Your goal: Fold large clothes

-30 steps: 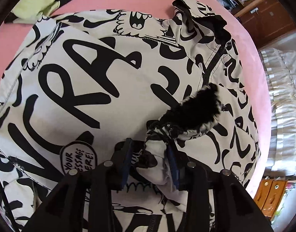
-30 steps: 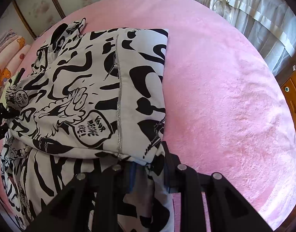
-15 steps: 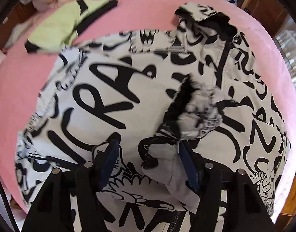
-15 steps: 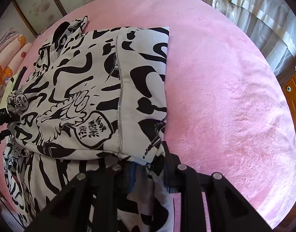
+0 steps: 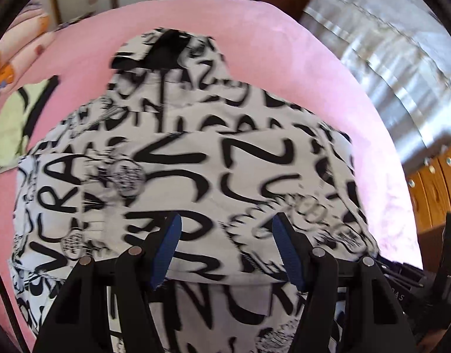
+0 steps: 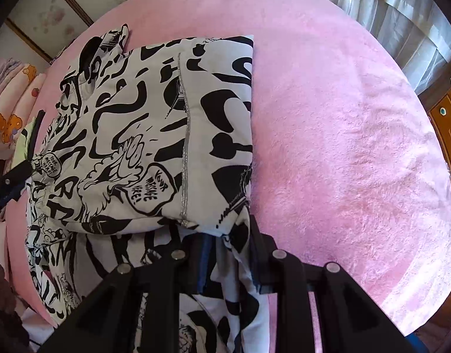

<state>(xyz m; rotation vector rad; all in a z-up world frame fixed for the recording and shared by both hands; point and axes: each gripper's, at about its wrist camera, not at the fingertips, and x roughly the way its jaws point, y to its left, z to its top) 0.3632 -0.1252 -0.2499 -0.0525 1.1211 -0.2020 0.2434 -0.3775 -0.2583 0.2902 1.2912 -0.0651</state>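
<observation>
Your left tool (image 5: 225,250) hangs released, jaws having just widened, nothing between; your right tool (image 6: 225,253) clenches the white black-lettered fabric jacket (image 6: 154,135) on the pink bed (image 6: 343,147).

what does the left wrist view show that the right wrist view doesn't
Left wrist only: the left gripper, jaws apart with nothing between them, having just opened, and the hood end seen head-on.
Right wrist only: the right gripper shut on a jacket edge and the silver zipper.
Both: the printed jacket on the pink bed.

jacket (image 5: 213,158) print motion-blurred | lower hem cut off | right tool (image 6: 225,247) pads hidden by cloth
</observation>
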